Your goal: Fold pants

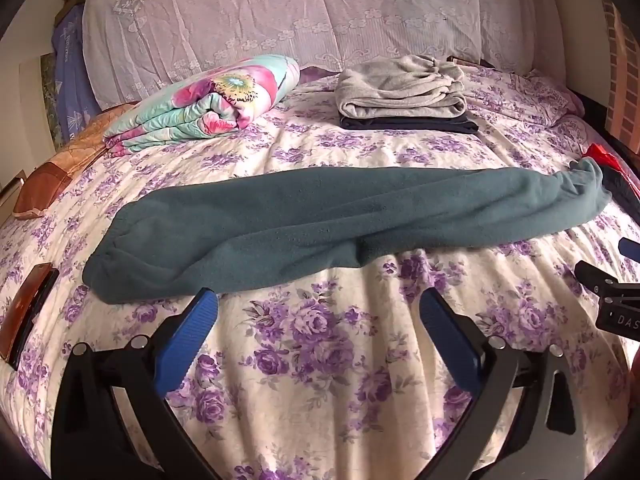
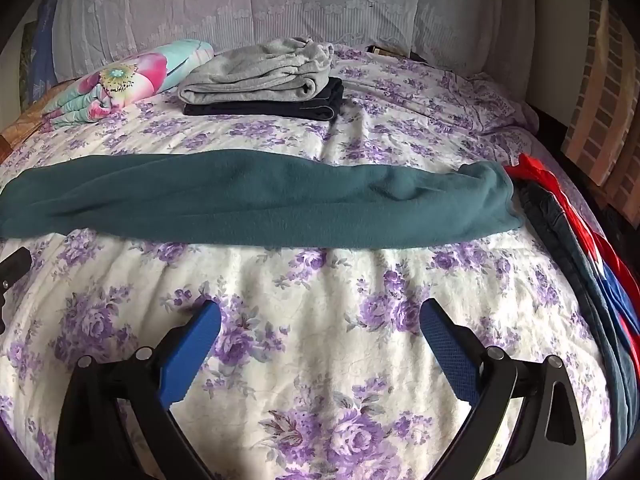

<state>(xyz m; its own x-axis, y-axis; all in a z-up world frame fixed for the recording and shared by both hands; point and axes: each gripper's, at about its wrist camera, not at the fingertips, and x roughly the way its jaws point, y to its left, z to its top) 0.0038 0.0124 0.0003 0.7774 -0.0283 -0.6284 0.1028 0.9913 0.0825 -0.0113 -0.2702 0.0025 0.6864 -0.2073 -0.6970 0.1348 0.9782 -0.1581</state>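
pants, teal and fleecy, lie stretched in a long band across the middle of both frames, folded lengthwise on a bedspread printed with purple roses. in the left wrist view the wide end of the band sits at centre left and the narrow end reaches the right edge; in the right wrist view the band runs from the left edge to centre right.

the left gripper fills the bottom of its frame, tilted downward toward the bedspread, its two blue fingers spread wide with only bedspread between them. the left fingertip is just beside the near edge of the pants; whether it touches cannot be told. it holds nothing.

the right gripper sits at the bottom of its own frame in the same downward tilt, fingers spread wide over bare bedspread, apart from the pants and holding nothing. part of it also shows at the right edge of the left wrist view.

in the upper centre of the left wrist view a folded grey garment rests on a folded dark one. a rolled floral quilt lies upper left. a lace cloth covers the top of the frame. red, blue and dark clothes are heaped along the right edge of the right wrist view, just beside the narrow end of the pants.
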